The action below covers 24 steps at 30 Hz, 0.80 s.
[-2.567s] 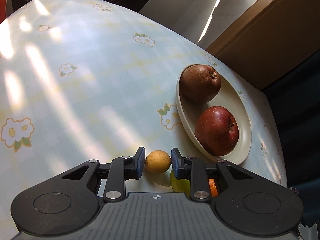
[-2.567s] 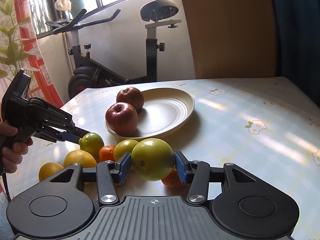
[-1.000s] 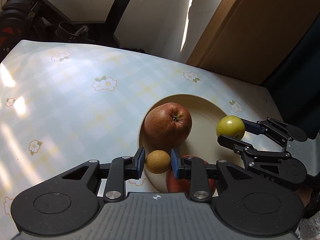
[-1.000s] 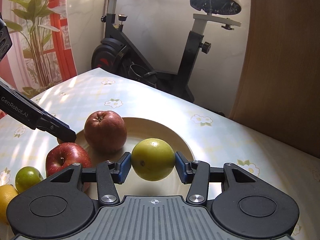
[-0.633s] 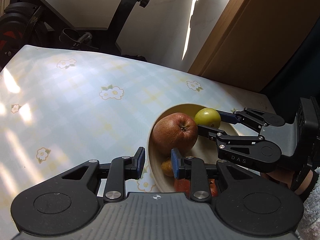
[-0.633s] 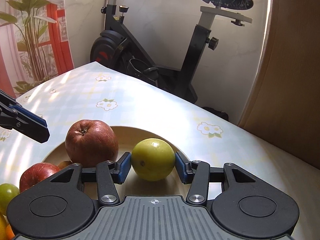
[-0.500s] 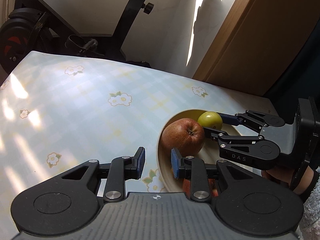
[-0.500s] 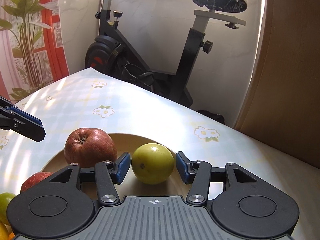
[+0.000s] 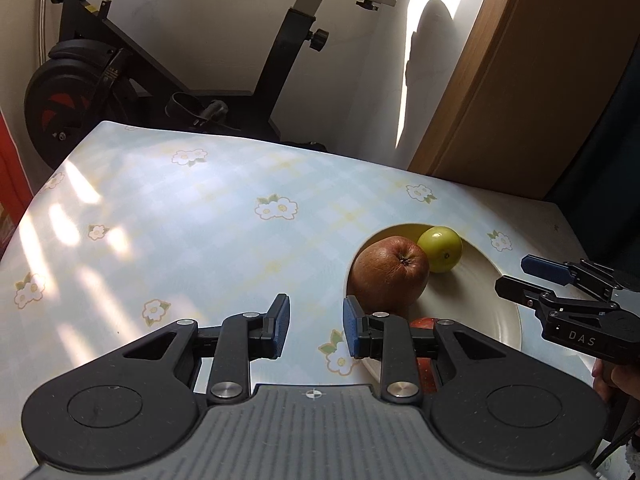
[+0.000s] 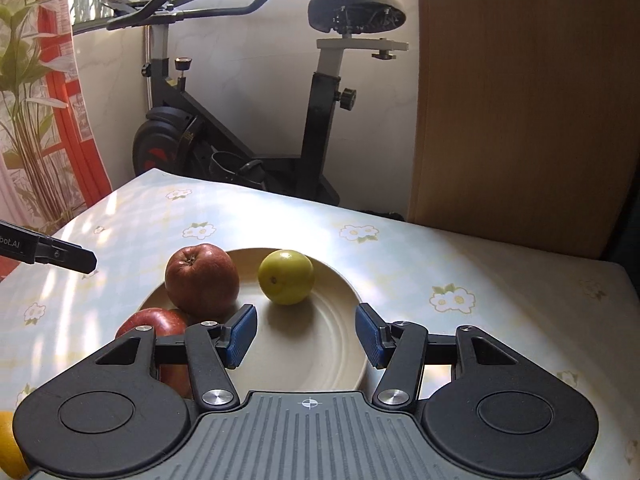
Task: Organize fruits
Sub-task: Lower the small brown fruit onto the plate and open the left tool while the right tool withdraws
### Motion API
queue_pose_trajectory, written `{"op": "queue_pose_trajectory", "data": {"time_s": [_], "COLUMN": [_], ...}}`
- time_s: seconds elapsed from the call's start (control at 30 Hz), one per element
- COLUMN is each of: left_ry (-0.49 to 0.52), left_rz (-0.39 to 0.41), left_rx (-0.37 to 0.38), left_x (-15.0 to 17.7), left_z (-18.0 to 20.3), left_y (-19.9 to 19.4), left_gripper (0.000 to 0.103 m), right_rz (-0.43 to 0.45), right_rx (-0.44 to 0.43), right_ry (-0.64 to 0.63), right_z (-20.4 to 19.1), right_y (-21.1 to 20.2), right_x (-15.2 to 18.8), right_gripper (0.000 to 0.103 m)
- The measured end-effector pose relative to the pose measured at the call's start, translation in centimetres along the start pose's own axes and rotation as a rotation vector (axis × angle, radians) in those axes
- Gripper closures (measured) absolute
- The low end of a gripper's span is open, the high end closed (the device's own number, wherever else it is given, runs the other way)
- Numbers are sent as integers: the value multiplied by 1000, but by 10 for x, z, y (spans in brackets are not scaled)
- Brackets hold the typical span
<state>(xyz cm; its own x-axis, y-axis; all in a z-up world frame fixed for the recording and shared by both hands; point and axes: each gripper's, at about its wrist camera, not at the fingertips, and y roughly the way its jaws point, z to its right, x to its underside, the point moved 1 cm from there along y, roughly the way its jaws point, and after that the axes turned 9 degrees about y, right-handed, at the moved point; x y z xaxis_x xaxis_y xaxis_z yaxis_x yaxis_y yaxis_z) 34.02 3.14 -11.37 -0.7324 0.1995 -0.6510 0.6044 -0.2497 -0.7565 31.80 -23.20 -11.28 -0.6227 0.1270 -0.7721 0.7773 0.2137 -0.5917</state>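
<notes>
Left wrist view shows the left gripper (image 9: pixel 312 326) at 6 o'clock, its jaws at their narrowest with nothing between them, over the flowered bench (image 9: pixel 180 216) just left of the plate (image 9: pixel 508 316). On that plate, at 3 o'clock, a brown apple (image 9: pixel 390 274) touches the green fruit (image 9: pixel 440 249), probably gathered there as the sorting spot. Toward 4 o'clock the right gripper (image 10: pixel 306 334) hangs moderately wide and empty; the red apple (image 10: pixel 154 322) is mostly hidden, and an orange fruit (image 10: pixel 8 446) is cut off.
</notes>
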Motion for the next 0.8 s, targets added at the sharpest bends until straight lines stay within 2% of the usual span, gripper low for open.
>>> {"op": "queue_pose_trajectory", "data": {"time_s": [0.17, 0.4, 0.8], "left_ry": [55, 102, 122], "left_rz": [22, 57, 104], "left_rx": [-36, -46, -32], "left_x": [6, 18, 43], "left_z": [3, 12, 21], "left_y": [-16, -44, -80], "left_gripper": [71, 71, 70], "right_rz": [15, 31, 71], "right_rx": [38, 71, 57], "right_ry": [78, 155, 156], "right_z": [5, -3, -37], "right_y": [-31, -59, -91], "right_x": [22, 42, 59], "right_gripper": [52, 52, 52]}}
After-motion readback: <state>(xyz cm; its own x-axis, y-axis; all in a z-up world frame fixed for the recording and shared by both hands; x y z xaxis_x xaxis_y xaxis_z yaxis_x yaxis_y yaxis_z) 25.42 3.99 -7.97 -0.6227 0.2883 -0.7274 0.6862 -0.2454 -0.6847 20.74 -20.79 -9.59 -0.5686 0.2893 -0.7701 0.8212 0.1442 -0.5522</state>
